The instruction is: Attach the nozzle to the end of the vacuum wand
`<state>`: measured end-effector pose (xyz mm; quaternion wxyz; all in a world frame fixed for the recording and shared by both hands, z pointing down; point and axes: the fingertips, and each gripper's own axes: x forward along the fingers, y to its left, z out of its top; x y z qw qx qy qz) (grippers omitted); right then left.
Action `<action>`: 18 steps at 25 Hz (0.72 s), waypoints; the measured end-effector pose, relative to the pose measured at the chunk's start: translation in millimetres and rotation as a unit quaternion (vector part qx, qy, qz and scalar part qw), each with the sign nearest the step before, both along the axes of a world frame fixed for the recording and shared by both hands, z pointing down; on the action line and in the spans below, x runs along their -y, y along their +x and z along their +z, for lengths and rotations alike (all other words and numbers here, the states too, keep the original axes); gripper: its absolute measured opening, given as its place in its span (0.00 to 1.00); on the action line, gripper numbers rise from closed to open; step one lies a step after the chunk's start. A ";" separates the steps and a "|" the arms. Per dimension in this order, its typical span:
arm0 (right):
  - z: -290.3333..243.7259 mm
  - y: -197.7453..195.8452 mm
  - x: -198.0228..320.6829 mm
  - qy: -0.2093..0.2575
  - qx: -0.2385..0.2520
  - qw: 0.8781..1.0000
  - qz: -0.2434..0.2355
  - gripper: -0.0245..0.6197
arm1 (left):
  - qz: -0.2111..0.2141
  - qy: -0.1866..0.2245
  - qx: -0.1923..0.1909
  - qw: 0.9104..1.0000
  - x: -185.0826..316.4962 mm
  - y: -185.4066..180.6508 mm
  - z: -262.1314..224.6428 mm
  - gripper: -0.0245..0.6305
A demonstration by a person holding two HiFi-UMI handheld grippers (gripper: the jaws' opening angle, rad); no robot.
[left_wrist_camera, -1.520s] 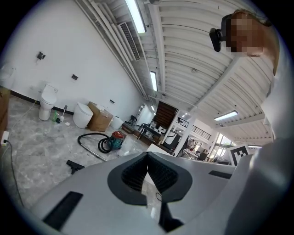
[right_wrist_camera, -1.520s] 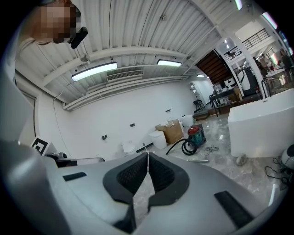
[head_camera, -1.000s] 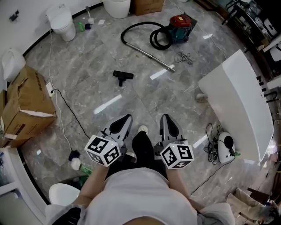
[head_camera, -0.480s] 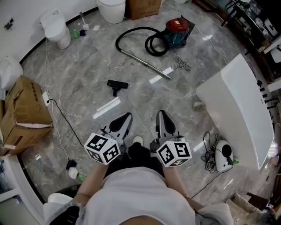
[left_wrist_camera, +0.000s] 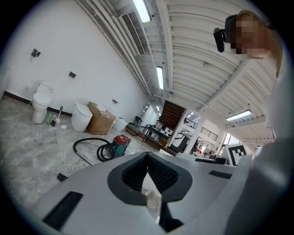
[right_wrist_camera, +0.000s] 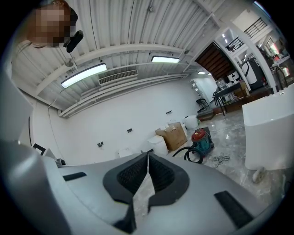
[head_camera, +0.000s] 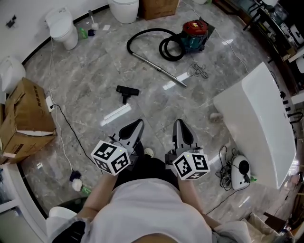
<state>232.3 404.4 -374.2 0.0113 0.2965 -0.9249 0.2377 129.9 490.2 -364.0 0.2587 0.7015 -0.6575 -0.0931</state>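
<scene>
Both left gripper (head_camera: 137, 124) and right gripper (head_camera: 179, 123) closed, far from nozzle (head_camera: 127, 91).

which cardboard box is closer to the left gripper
The cardboard box at the head view's left edge; the other box stands far off at the top edge, near the vacuum cleaner.

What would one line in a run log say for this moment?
left hand-held gripper: shut, empty | right hand-held gripper: shut, empty | nozzle: on floor, apart from wand | attachment: not yet done
</scene>
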 end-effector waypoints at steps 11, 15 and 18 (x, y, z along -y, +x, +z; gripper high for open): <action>10.0 -21.6 30.7 -0.004 -0.013 1.000 0.000 0.07 | -0.004 -0.010 -0.015 1.000 30.2 -28.9 15.2 0.05; 10.1 -31.7 65.9 -0.001 -0.016 1.000 0.013 0.07 | 0.007 -0.008 -0.014 1.000 69.2 -46.3 16.9 0.05; 10.2 -41.9 95.1 -0.002 -0.018 1.000 0.020 0.07 | 0.017 -0.004 -0.011 1.000 101.0 -59.2 14.1 0.05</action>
